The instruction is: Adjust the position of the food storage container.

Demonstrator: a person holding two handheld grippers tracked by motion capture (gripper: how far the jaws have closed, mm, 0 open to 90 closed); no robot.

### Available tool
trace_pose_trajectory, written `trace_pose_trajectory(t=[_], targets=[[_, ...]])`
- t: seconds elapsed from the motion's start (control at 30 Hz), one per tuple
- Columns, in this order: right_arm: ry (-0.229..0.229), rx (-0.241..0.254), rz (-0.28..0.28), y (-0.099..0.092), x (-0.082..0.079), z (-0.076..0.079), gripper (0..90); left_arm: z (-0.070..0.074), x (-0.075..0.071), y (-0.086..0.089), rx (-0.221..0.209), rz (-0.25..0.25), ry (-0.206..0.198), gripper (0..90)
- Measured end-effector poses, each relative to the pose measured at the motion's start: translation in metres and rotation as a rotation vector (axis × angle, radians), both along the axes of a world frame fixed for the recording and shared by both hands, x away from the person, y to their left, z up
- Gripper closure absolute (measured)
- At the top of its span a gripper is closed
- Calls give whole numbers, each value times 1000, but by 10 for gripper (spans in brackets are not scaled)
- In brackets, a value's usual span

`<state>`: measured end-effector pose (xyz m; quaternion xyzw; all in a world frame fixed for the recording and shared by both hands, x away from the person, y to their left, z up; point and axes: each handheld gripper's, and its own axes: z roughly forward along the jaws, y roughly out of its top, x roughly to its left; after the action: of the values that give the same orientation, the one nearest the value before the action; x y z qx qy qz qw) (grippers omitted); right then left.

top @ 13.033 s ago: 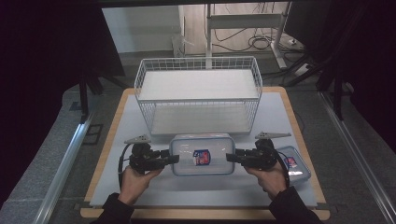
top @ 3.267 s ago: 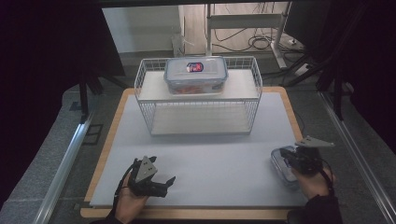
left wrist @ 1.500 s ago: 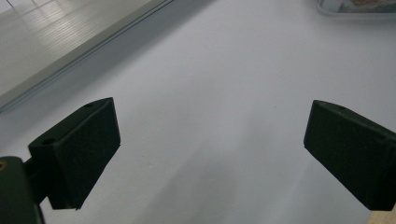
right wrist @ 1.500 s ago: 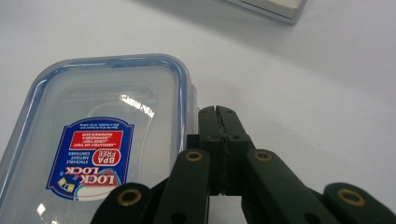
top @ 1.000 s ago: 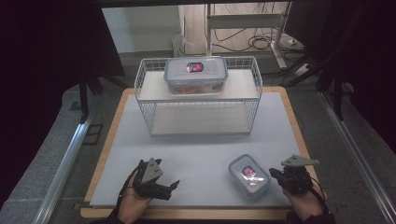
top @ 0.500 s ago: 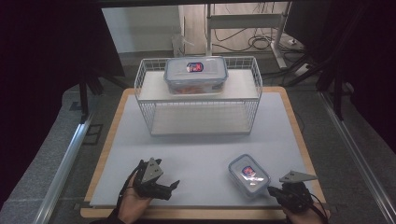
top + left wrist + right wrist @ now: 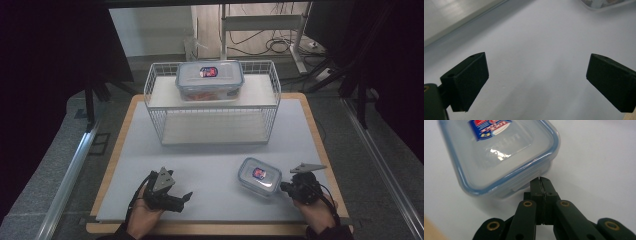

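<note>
Grey mat (image 7: 210,165) covers your desk (image 7: 117,150). At its far side stands a white wire rack (image 7: 212,107) with a large lidded container (image 7: 210,80) on top. Near the front right lies the small blue-rimmed container (image 7: 259,176), flat on the mat. Your right claw (image 7: 284,188) is pressed together, tips touching the container's rim. Your left claw (image 7: 187,197) rests apart, nothing between.

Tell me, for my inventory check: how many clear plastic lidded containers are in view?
2: a large clear plastic container atop the white wire rack, a small one on the mat by the right gripper.
</note>
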<state>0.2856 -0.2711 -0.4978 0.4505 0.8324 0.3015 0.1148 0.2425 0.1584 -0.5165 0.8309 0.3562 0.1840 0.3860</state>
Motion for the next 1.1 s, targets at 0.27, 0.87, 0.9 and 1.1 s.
trace_pose_trajectory(t=[0.27, 0.87, 0.9, 1.1], targets=[[13, 12, 58, 27, 31, -4, 896, 2, 6, 2, -48, 34, 43, 68], [-7, 16, 193, 101, 64, -10, 896, 3, 22, 9, -31, 104, 21, 146], [-8, 19, 198, 105, 65, -10, 896, 3, 22, 9, -28, 103, 19, 146], [-17, 17, 230, 122, 67, -11, 895, 0, 19, 9, -10, 101, 2, 130]])
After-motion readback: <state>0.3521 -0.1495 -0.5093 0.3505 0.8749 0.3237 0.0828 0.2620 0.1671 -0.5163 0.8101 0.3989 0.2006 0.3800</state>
